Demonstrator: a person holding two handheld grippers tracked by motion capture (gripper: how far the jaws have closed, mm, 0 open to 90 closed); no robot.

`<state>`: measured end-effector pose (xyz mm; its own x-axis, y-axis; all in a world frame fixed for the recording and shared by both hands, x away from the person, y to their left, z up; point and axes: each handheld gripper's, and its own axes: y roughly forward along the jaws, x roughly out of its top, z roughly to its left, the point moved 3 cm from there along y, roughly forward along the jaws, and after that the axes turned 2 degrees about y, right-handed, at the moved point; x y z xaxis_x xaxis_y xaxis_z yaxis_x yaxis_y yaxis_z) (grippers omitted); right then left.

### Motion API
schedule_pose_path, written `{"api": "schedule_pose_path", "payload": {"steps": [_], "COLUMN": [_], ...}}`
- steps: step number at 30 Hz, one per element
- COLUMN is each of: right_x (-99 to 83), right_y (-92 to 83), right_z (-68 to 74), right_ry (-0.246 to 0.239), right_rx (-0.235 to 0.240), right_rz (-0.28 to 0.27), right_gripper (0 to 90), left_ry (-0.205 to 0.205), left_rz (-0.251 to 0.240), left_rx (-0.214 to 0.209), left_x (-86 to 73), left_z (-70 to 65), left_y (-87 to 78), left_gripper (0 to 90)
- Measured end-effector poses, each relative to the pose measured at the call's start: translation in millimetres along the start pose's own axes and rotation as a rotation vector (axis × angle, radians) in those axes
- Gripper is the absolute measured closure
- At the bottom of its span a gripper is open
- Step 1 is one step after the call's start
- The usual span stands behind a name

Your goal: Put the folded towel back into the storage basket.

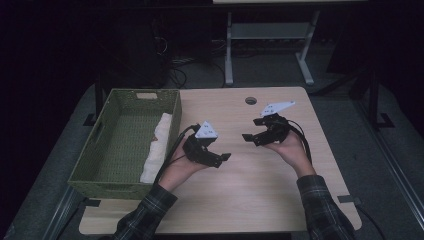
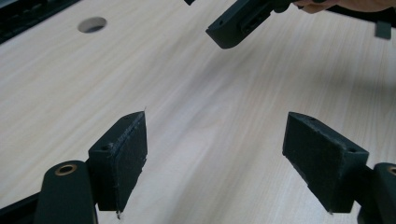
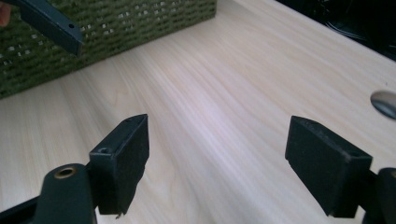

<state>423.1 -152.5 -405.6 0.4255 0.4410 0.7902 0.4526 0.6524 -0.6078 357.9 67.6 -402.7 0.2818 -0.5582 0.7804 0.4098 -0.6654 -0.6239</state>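
Right now both your left gripper (image 1: 220,159) and right gripper (image 1: 251,136) hang spread and empty over the bare table (image 1: 260,200). Keep them apart, jaws wide, and clear of the green basket (image 1: 100,187) and its white cloth (image 1: 156,150).

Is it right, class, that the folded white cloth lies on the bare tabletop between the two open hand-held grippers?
No. The white cloth lies inside the green basket, along its right wall, as the high view shows. Both the left hand-held gripper and right hand-held gripper are indeed open.
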Motion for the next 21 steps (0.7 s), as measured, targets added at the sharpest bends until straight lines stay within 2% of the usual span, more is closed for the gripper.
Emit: {"api": "schedule_pose_path", "payload": {"steps": [3,10,18,21], "right_x": [-12.5,-40.9,-71.8,-86.1], "right_y": [-0.9,-1.9,1.1,1.9], "right_z": [1.9,4.7,6.0,5.5], "right_ry": [0.014,0.048,0.076,0.085], "right_rx": [-0.009,-0.036,-0.058,-0.073], "right_rz": [0.006,0.017,0.048,0.052], "right_gripper": [19.3,17.7,17.4,17.4], "left_ry": [0.012,0.012,0.035,0.021], "left_rz": [0.012,0.029,0.039,0.039], "left_rx": [-0.001,-0.025,-0.037,-0.051], "left_x": [-5.5,-19.4,-42.1,-50.5], "left_z": [-6.1,-16.4,-20.2,-20.5], "left_y": [8.0,23.4,41.1,48.2], "left_gripper": [20.8,18.4,16.4,16.4]}}
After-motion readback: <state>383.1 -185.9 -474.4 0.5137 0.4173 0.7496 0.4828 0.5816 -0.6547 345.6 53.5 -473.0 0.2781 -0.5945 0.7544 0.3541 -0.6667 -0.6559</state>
